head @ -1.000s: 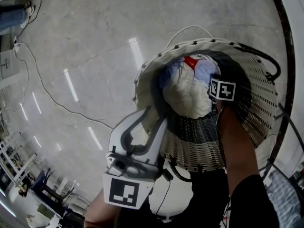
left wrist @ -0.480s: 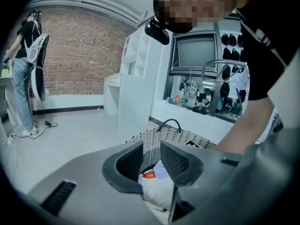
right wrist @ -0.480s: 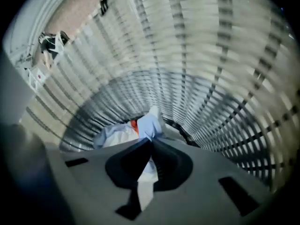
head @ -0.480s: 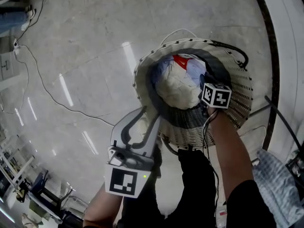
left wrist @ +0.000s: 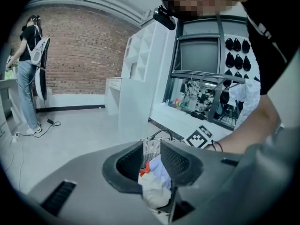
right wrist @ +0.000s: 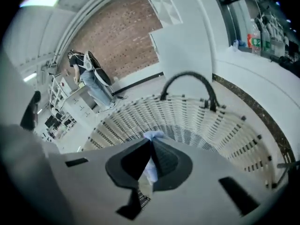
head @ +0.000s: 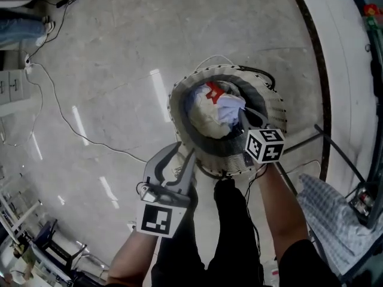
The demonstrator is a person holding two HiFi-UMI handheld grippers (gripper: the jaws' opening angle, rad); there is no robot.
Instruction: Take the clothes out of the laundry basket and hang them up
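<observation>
- My right gripper (head: 244, 117) is pinched tight on a light-blue garment (head: 230, 107). The clothes pile (head: 206, 118) sits just below its tips, inside the laundry basket (head: 178, 97).
- My left gripper (head: 179, 155) is spread and empty, with the basket just ahead of its jaws.

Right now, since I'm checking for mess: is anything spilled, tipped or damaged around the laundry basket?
Nothing stands out. The laundry basket stands upright, and the clothes lie inside it, none spilled around it. The right gripper is shut on a pale blue garment.
</observation>
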